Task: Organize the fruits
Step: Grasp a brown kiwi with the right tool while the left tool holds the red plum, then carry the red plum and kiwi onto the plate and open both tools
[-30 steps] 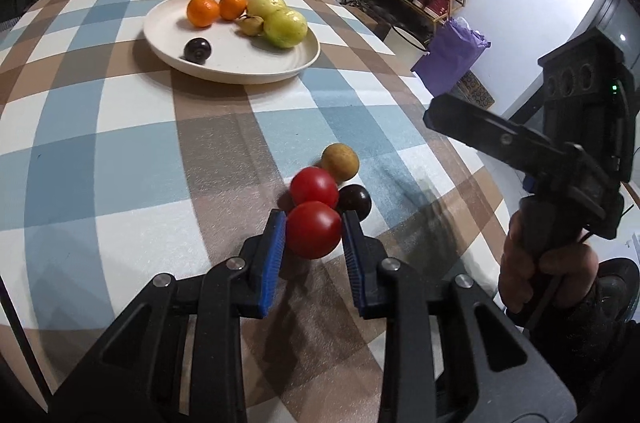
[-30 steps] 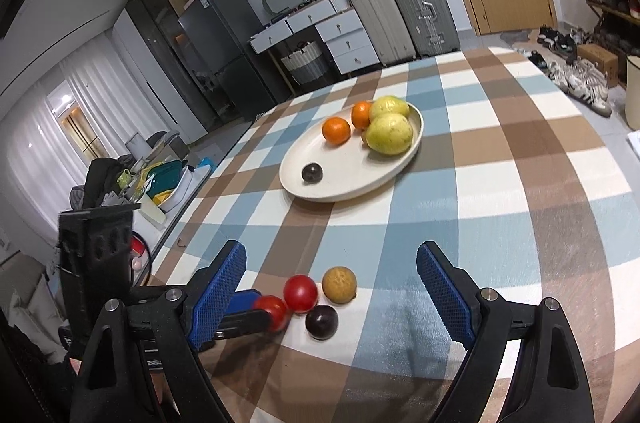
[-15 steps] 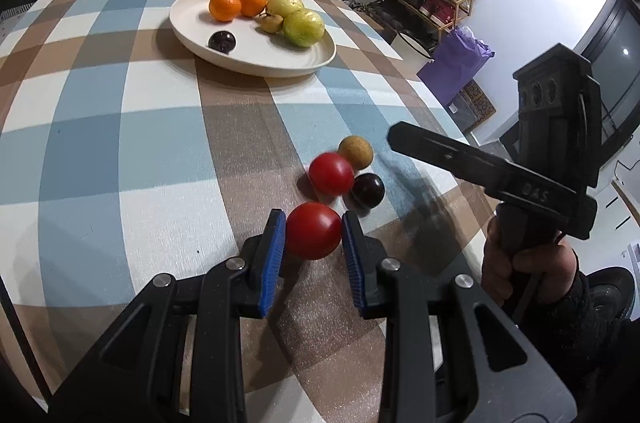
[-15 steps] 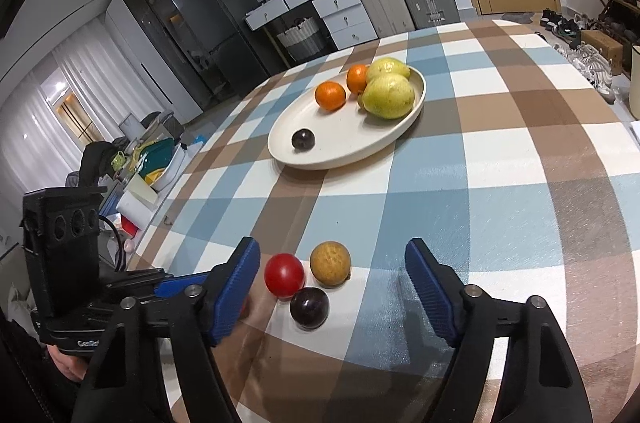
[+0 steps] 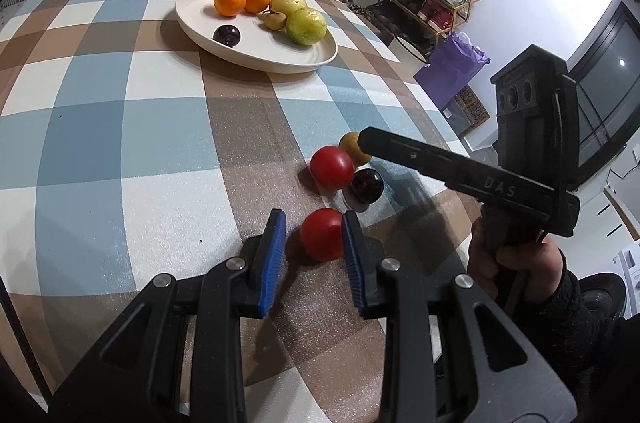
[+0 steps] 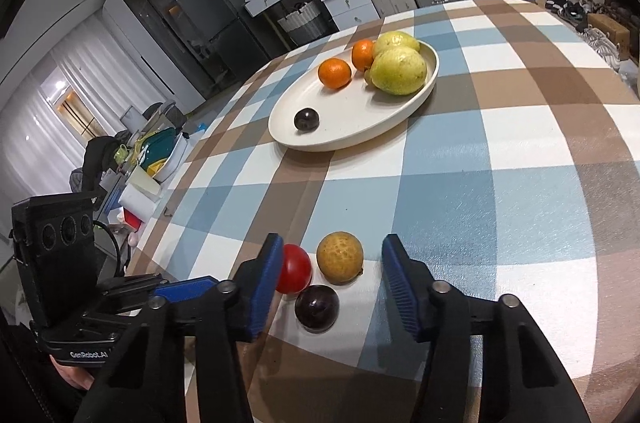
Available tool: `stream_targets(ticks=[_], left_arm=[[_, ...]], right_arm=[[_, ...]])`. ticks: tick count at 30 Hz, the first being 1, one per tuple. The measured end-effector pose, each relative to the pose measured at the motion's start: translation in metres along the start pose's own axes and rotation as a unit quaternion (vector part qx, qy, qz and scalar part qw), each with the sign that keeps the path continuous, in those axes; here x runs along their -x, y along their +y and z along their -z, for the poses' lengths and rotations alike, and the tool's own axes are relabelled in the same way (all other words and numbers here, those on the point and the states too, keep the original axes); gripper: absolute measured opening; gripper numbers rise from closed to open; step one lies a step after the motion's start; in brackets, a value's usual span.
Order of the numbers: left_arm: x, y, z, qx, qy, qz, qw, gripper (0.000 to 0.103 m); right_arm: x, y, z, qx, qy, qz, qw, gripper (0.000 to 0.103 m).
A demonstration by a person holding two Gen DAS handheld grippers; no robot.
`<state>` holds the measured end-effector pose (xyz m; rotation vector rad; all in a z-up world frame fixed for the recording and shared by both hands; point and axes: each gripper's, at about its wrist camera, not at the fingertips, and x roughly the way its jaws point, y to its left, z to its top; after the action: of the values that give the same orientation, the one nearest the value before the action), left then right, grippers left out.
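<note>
On the checked cloth (image 5: 120,143) | left claw (image 5: 314,255) "GenRobot.AI" grasping tomato (image 5: 322,234); right claw (image 6: 328,285) "DAS" released, closing

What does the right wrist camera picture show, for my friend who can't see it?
The right claw, its jaws just closing, straddles a brownish-yellow fruit and a dark plum on a checked tablecloth, a red tomato peeking from behind its finger. Farther back, a cream plate holds oranges, yellow-green fruits and another plum.

Even, fairly bright indoor light; a window (image 5: 616,71) glares white at right. Soft shadows, sharp focus, strong fisheye bending with dark corners.
</note>
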<state>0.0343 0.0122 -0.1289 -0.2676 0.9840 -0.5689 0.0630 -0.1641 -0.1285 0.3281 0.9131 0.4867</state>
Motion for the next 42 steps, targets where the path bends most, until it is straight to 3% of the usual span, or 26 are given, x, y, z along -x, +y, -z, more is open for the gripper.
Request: stream_targets(ticks=[2, 5, 42], left_arm=[[0.001, 0.001, -0.001, 0.001, -0.001, 0.002, 1.0, 0.026], [-0.001, 0.002, -0.002, 0.001, 0.001, 0.004, 1.0, 0.025], [-0.03, -0.008, -0.007, -0.007, 0.047, 0.033, 0.9983, 0.026]], right_arm=[[-0.002, 0.001, 0.0, 0.002, 0.002, 0.0, 1.0, 0.046], [-0.007, 0.002, 0.001, 0.009, 0.011, 0.002, 1.0, 0.025], [0.005, 0.001, -0.007, 0.018, -0.019, -0.025, 0.999, 0.023]])
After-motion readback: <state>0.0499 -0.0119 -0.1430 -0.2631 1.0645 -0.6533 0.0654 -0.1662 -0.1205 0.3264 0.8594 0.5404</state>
